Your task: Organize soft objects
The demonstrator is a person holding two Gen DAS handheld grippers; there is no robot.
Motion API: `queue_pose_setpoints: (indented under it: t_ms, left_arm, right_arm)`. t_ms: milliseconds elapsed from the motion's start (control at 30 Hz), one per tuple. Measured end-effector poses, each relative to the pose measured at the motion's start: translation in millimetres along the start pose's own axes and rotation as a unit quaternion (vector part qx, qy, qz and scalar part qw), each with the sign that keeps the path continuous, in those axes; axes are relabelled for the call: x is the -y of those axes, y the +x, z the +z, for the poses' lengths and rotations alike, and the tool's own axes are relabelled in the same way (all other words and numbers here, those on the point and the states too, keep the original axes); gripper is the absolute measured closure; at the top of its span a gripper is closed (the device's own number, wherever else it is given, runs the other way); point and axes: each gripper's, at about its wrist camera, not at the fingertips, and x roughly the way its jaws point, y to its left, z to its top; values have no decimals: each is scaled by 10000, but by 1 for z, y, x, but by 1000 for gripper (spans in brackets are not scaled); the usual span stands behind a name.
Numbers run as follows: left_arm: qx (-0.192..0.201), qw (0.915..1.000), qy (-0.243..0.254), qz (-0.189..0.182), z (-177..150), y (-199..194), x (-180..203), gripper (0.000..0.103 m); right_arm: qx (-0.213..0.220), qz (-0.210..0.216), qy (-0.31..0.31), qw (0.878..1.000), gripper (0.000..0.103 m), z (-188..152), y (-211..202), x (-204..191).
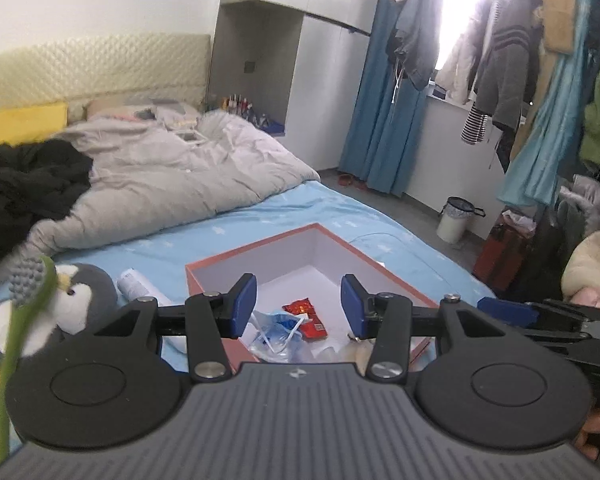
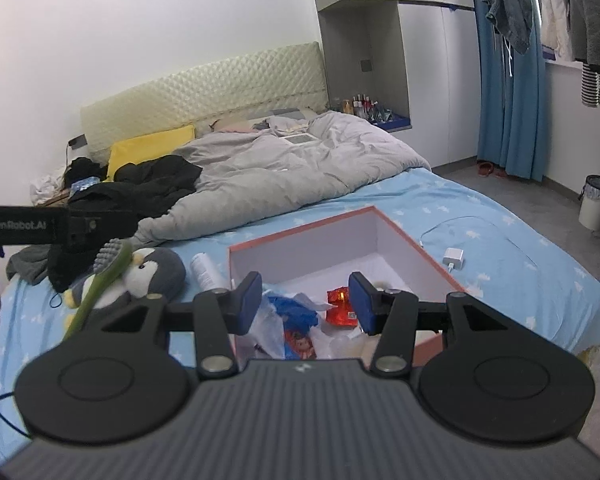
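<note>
A: Left gripper (image 1: 298, 307) is up over the bed, blue pads spread apart with nothing between them. Right gripper (image 2: 305, 303) is the same: jaws apart, pinching nothing.

B: What's under them?

A: An open box (image 1: 256, 249), square, coral-pink rim, smooth white walls inside. It sits straight ahead of both grippers, below the fingertips. In its near corner there's a crinkly red wrapper (image 1: 306, 317) and a clear, crumpled plastic bag (image 1: 278, 334) with blue print. The near edge of the box is cut off by the grippers' bodies.

B: And the soft things?

A: A plush penguin (image 1: 80, 300), grey and white fleece, round-bodied, lies on the blue sheet (image 1: 340, 208) left of the left gripper, outside the box. A green stalk with a bumpy grey head (image 1: 28, 280) crosses in front of it; I can't tell what that is. Its lower end runs out of the picture.

B: Beside the penguin?

A: A white tube (image 2: 206, 270) between penguin and box, half hidden by the gripper's arm. Farther ahead, a puffy grey quilt (image 2: 284, 168), rumpled, with black clothing (image 2: 148, 184) heaped at its left. Right of the right gripper, a small white charger (image 2: 454, 258) on the sheet with a thin cable.
</note>
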Motion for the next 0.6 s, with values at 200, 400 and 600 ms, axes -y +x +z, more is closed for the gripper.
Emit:
queue_pose_setpoints:
  t_ms: [200, 400, 600]
  left_arm:
    - [-20, 10000, -10, -53, -24, -19, 12, 50]
    - [-177, 9997, -10, -149, -48, -31, 20, 50]
    - [-234, 9996, -140, -107, -74, -42, 24, 50]
  right_arm:
    - [12, 8, 132, 9999, 52, -21, -22, -7]
    - [61, -56, 124, 9999, 52, -34, -39, -14]
    - [-96, -63, 229, 9997, 52, -51, -46, -17]
